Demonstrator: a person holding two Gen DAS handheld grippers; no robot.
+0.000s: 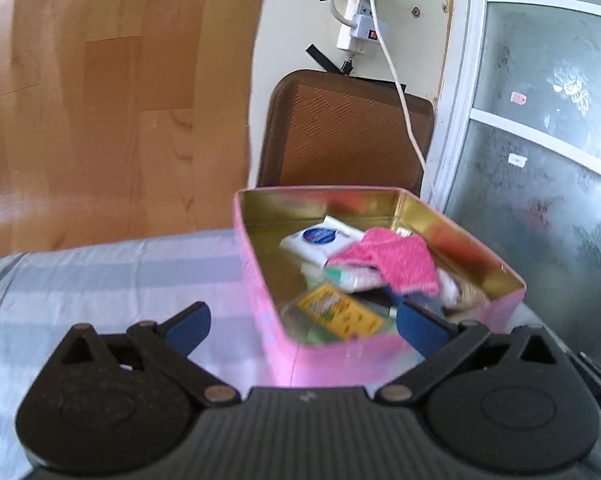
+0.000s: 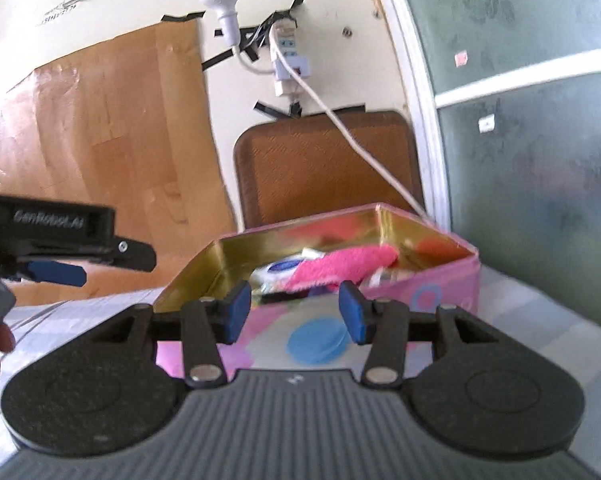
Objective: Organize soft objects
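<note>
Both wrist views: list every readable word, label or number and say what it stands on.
"GenRobot.AI": on the black body of the left claw, seen in the right wrist view.
White packet, blue round logo: too blurred to read.
Yellow packet: print blurred.
Window stickers: too small.

Cloth (image 1: 384,264) in tin (image 1: 260,280), tin on bed (image 1: 100,280), chair (image 1: 340,132) behind

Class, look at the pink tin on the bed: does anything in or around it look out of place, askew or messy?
Yes. Inside the pink tin the things lie jumbled: a pink cloth sprawls crookedly over a white packet, and a yellow packet lies tilted below them. Behind, a power strip is held to the wall with black tape, its white cable dangling.
</note>
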